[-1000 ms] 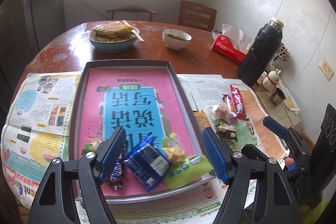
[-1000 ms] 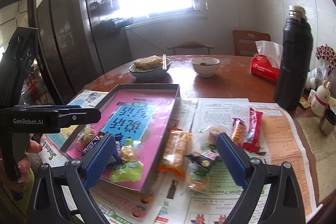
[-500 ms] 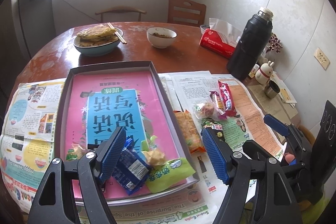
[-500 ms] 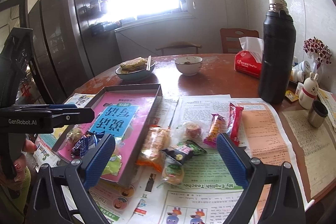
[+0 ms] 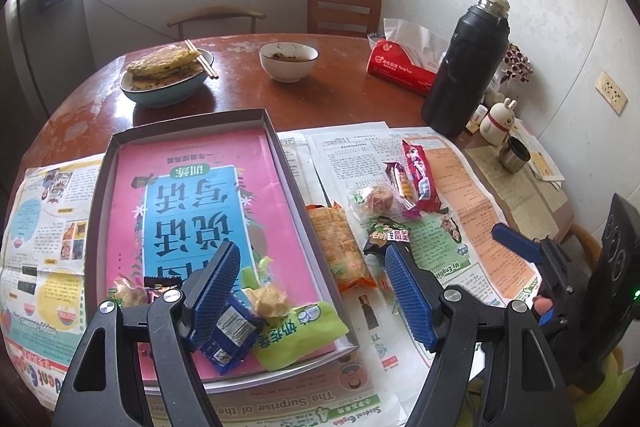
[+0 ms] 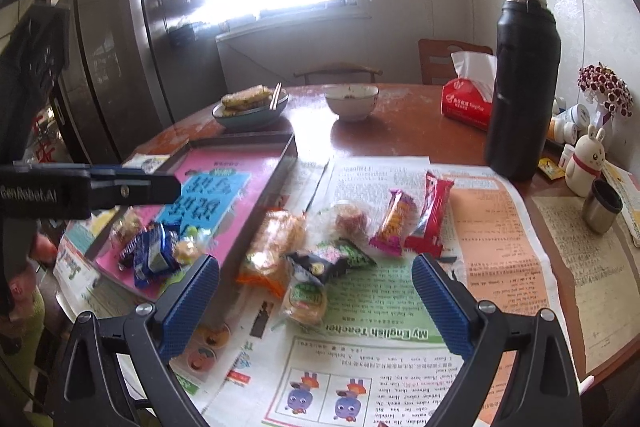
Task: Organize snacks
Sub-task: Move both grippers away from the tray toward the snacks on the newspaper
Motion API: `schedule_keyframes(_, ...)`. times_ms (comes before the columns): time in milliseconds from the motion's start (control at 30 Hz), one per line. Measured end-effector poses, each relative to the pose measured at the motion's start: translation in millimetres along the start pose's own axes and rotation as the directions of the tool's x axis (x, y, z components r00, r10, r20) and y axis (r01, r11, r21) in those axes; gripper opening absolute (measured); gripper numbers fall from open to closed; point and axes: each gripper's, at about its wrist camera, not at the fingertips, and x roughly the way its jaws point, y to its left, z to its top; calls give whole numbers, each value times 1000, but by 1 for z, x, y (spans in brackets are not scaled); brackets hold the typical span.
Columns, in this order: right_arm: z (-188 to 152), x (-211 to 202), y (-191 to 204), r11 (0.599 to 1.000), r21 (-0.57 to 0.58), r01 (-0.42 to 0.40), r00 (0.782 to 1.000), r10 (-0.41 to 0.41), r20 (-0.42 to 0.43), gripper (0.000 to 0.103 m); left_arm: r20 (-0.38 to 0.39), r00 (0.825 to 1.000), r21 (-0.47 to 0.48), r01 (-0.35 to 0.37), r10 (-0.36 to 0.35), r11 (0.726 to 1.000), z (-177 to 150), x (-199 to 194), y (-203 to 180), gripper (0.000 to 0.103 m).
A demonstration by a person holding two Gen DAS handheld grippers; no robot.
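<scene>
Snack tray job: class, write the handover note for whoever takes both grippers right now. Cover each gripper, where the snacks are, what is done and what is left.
Left gripper: open, empty, above the tray's near end.
Right gripper: open, empty, over the loose snacks on the newspaper.
In the tray: blue packet, green packet and a few small sweets at the near end.
On the newspaper: orange packet beside the tray, black-green packet, round cake, pink bar, red bar, one small packet nearest.
Done: some snacks in the tray.
Left: move the six loose ones in.
</scene>
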Motion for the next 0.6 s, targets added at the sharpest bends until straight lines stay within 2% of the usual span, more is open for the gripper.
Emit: schedule_keyframes(600, -22, 36, -4, 1000, -18, -16, 993, 13, -119, 98, -76, 997, 29, 18, -16, 999, -1, 30, -17, 77)
